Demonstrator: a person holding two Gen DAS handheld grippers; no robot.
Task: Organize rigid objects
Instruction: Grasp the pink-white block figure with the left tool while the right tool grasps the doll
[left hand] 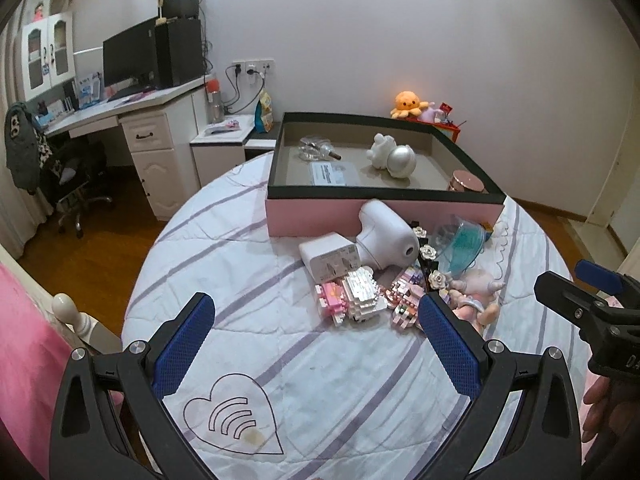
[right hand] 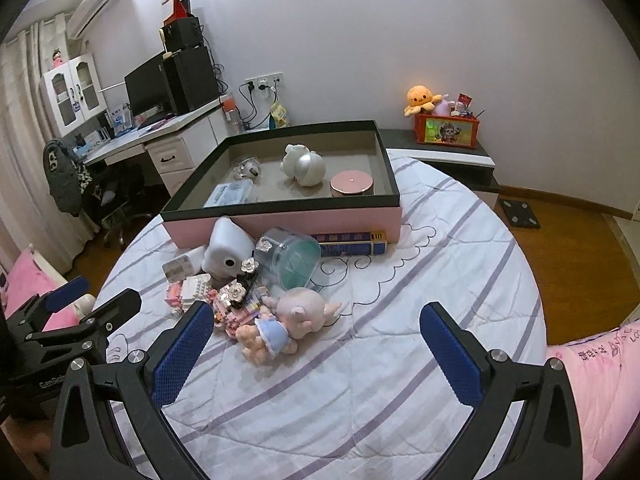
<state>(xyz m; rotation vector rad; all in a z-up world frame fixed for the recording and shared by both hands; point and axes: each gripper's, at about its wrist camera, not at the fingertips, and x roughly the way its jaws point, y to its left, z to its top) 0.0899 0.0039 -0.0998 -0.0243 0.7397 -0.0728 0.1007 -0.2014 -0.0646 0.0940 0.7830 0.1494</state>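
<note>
Both grippers empty, pile unsorted before the tray.

Left wrist view: your left gripper (left hand: 316,344) is spread above the quilt, facing the white plastic charger block (left hand: 329,255). Right wrist view: your right gripper (right hand: 316,346) is spread near the pink pig-headed doll (right hand: 286,320); the black-rimmed pink cardboard tray (right hand: 280,222) sits behind, ready to receive.

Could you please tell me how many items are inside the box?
4: a clear packet far left, a card near left, a white figurine centre, a pink tin right.
</note>
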